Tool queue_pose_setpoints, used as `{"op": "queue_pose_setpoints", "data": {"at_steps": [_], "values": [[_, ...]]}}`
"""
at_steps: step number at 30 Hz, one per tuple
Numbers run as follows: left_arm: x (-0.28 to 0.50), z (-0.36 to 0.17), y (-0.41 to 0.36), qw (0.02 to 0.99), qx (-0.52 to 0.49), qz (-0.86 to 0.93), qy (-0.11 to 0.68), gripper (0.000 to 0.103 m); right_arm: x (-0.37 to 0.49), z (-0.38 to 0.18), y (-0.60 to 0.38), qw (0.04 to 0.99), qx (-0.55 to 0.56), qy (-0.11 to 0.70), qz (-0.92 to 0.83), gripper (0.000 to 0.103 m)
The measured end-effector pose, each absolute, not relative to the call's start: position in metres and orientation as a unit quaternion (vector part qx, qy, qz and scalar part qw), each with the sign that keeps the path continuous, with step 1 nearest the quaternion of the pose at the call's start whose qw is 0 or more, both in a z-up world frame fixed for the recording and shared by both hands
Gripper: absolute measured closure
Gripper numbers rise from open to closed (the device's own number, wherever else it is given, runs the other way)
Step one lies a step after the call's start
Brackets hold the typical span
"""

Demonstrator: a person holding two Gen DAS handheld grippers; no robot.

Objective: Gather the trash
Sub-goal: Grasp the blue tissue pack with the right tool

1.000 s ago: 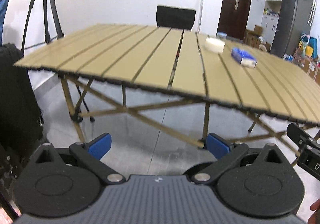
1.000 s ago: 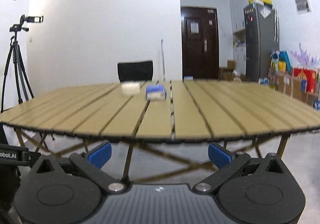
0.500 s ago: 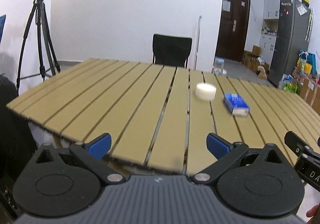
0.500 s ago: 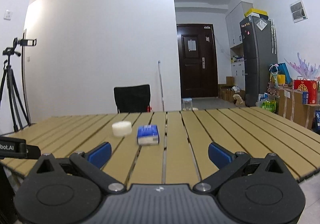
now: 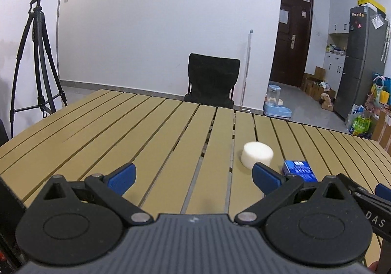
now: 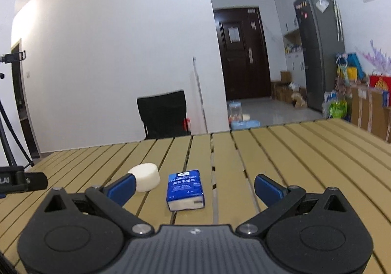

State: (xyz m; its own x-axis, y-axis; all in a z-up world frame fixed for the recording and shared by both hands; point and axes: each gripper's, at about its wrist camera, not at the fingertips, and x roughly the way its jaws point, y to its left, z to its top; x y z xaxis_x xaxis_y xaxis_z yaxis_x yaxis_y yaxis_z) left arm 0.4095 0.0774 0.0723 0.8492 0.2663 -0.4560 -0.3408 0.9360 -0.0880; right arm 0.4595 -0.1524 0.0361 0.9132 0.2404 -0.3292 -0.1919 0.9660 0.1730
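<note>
A white round puck-shaped object and a blue tissue packet lie on the slatted wooden table. My left gripper is open and empty above the table, with the white object just beyond its right finger. My right gripper is open and empty; the blue packet lies between and just ahead of its fingers, and the white object sits by its left finger. Part of the right gripper shows at the right edge of the left wrist view.
A black chair stands at the table's far side. A camera tripod stands at the left. A dark door, a fridge and boxes and bags are at the back right.
Both grippers have risen from below the table edge and moved forward over the table, closer to the white object and the blue packet. Both stayed open.
</note>
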Motion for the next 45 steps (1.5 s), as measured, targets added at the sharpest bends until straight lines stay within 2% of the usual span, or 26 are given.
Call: {"op": "queue_pose_setpoints", "data": {"at_steps": [19, 20, 25, 29, 31, 45], "values": [[0.497, 0.038, 0.099, 0.943, -0.067, 0.178, 0.273, 0.000, 0.571, 0.002, -0.090, 0.950, 0.018, 0.298, 0.092, 0.000], [0.498, 0.036, 0.100, 0.942, -0.067, 0.176, 0.276, 0.000, 0.574, 0.000, -0.087, 0.948, 0.016, 0.303, 0.093, 0.002], [0.503, 0.029, 0.099, 0.940, -0.066, 0.173, 0.286, 0.000, 0.577, -0.004, -0.085, 0.948, 0.013, 0.305, 0.088, 0.024], [0.499, 0.030, 0.097, 0.941, -0.063, 0.172, 0.285, 0.000, 0.577, -0.007, -0.090, 0.945, 0.032, 0.312, 0.097, 0.037], [0.499, 0.030, 0.096, 0.941, -0.061, 0.171, 0.285, 0.000, 0.577, -0.009, -0.095, 0.942, 0.041, 0.316, 0.106, 0.049], [0.503, 0.027, 0.083, 0.945, -0.057, 0.149, 0.287, 0.000, 0.570, -0.006, -0.126, 0.945, 0.106, 0.294, 0.100, 0.052]]}}
